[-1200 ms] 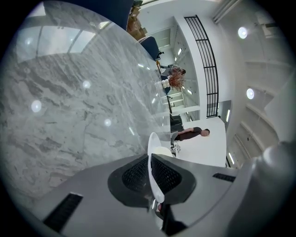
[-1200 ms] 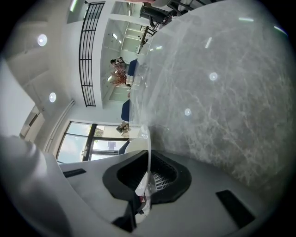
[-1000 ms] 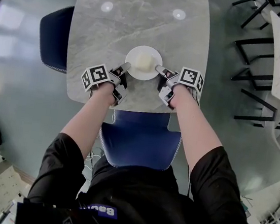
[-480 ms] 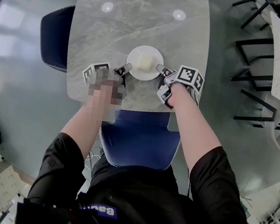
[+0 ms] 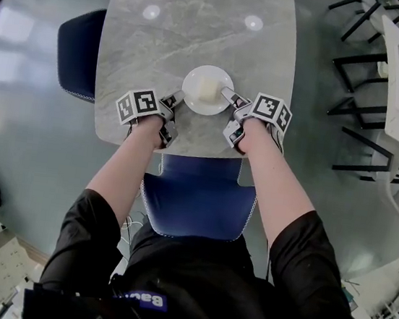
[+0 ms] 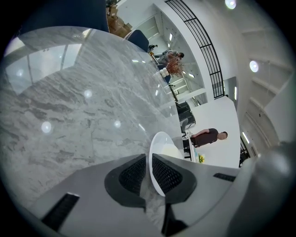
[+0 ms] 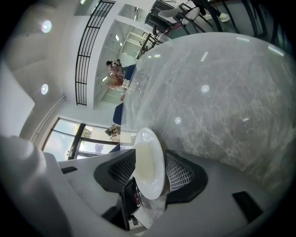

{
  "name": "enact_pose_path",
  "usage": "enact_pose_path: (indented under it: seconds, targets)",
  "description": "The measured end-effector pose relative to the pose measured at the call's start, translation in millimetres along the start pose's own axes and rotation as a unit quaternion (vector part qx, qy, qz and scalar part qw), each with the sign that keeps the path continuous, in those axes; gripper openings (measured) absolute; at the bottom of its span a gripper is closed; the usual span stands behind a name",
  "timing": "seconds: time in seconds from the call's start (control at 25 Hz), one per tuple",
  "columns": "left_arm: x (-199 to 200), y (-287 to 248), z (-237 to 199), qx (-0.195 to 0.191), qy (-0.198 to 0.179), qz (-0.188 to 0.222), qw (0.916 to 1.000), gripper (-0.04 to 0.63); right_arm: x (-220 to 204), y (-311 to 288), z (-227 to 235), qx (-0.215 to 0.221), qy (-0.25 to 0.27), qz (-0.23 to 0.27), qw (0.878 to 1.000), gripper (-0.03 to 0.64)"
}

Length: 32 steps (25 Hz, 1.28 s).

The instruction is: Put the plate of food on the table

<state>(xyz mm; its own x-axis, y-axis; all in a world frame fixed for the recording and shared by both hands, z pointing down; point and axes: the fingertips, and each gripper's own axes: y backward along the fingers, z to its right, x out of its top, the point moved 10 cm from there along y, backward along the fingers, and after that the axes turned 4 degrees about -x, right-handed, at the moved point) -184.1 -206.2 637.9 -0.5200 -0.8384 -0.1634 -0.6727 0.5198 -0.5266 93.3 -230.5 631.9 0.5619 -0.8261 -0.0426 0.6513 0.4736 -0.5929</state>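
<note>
Surface: the grey marbled surface (image 5: 201, 38) carried the plate, so the set-down looked all but done.
Chair: a blue chair (image 5: 198, 199) was tucked under the surface's near edge, between the person's forearms.
Plate: the white plate (image 5: 191, 97) lay flat on the surface, close to its near edge and about midway across. It sat face up and level, which kept the food from sliding. Being round, it had no long axis and pointed no way.
Left gripper: the left gripper (image 5: 176, 101) reached in over the surface's near edge. Its fingers (image 6: 134, 175) pinched the plate's left rim, probably to steady it until both sides let go.
Right gripper: the right gripper (image 5: 228, 95) mirrored it over the same edge. Its fingers (image 7: 178, 172) had just been opening and stood spread either side of the right rim, no longer pressing it.
Food: a pale block of food (image 5: 209, 88) sat mid-plate; its long axis could not be told.
</note>
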Motion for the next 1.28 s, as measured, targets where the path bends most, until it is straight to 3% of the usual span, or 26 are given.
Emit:
enact_pose_path:
  seconds: [0.36,0.64,0.88,1.08,1.28]
  targets:
    - [-5.9,0.6,3.7,0.017,-0.031,-0.011,0.9993,0.032,0.3,4.8,-6.1,-0.041,0.04,-0.004,0.998,0.204]
    - [-5.1,-2.8,7.7,0.04,-0.05,-0.006,0.9979,0.032,-3.0,6.6,-5.8,-0.034,0.031,-0.005,0.999,0.221]
    - [-2.3,-1.6,14.6,0.061,-0.085,-0.008,0.9945,0.032,0.1,13.5,-6.7,-0.047,0.057,-0.008,0.997,0.222]
    - [-4.0,2.8,9.0,0.074,-0.077,-0.008,0.9943,0.029,1.9,23.0,-2.9,-0.045,0.06,-0.01,0.997,0.222]
    - [-7.7,11.3,6.5,0.058,-0.056,0.018,0.9966,0.029,0.5,44.1,5.7,-0.039,0.061,-0.003,0.997,0.222]
